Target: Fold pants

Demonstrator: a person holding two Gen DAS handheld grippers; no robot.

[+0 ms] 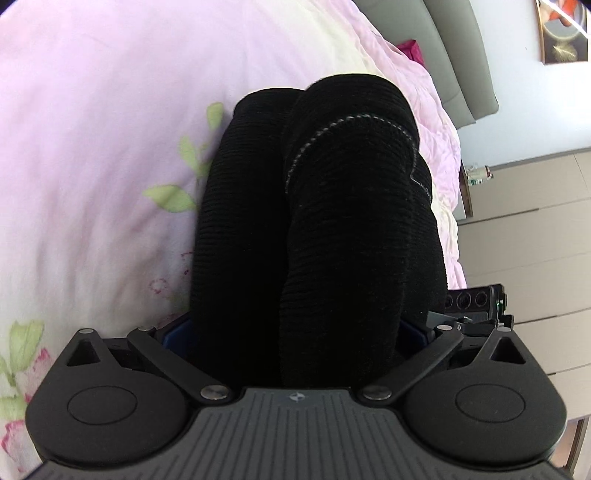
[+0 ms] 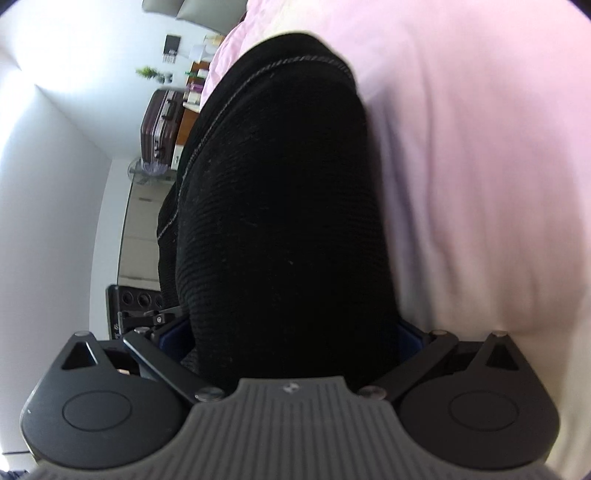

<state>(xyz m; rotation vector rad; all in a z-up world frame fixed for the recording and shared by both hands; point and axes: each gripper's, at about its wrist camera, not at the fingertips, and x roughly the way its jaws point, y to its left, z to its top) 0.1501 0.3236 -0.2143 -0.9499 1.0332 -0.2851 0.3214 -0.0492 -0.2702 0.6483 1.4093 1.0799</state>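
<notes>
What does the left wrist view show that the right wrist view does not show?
Only the left wrist view shows green leaf prints on the bedcover, a framed picture on the wall, and two bunched rolls of fabric side by side. Only the right wrist view shows a dark red suitcase and a small plant. Both show the black pants filling the claw, the pink bedcover behind them, and the other claw's body at the edge.
</notes>
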